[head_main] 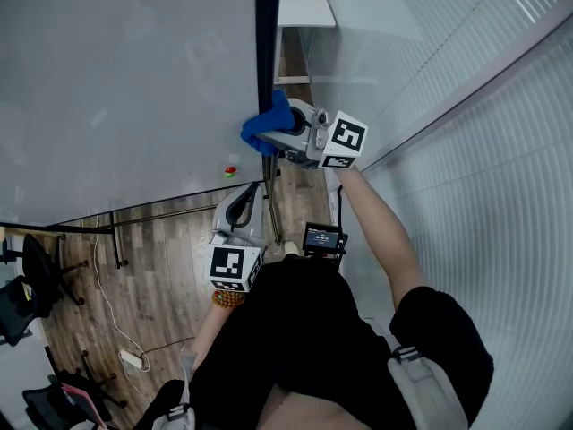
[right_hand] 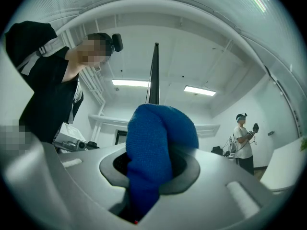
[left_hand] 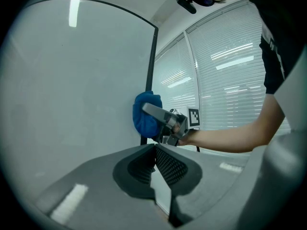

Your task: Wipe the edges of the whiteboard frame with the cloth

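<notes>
The right gripper [head_main: 279, 133] has its jaws pinched on a bunched blue cloth [head_main: 265, 126], which is pressed against the dark vertical edge of the whiteboard frame [head_main: 267, 34], roughly midway along the stretch in view. In the right gripper view the cloth bulges out past both jaws and hides the frame behind it, so the fabric rather than the jaws seems to be the part touching the frame. The left gripper [head_main: 238, 207] hangs lower, near the board's bottom corner and apart from the frame, with its jaws pressed together at the tips and nothing between them. The step in hand looks like a stroke along this side edge. To do it well, the grip should stay firm so the bundle does not slip. The cloth should wrap over the edge's outer face as well as its front, and the stroke should run straight along the frame, without drifting onto the whiteboard [head_main: 125, 79] surface.
</notes>
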